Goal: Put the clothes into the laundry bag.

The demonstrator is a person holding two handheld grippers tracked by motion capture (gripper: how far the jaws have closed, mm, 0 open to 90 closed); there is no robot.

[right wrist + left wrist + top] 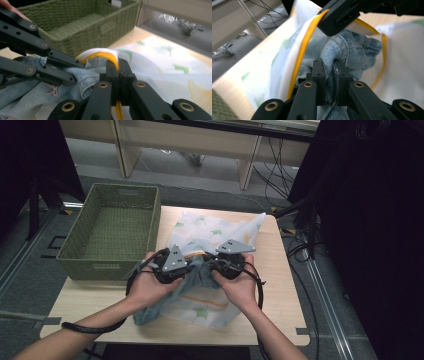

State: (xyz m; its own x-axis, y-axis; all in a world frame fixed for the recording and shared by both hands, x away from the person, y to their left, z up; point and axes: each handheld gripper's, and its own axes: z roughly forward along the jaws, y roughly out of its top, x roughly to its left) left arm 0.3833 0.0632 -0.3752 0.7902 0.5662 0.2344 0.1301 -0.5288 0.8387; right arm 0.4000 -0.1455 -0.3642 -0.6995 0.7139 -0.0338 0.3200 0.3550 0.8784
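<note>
Both my grippers work just right of the green basket (110,232): left gripper (329,68) clenched on the denim jeans (339,48), right gripper (119,68) clamped on the yellow-edged rim of the white mesh bag (160,75) around them

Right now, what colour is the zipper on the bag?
Yellow-orange. The zipper shows best in the left gripper view.
</note>
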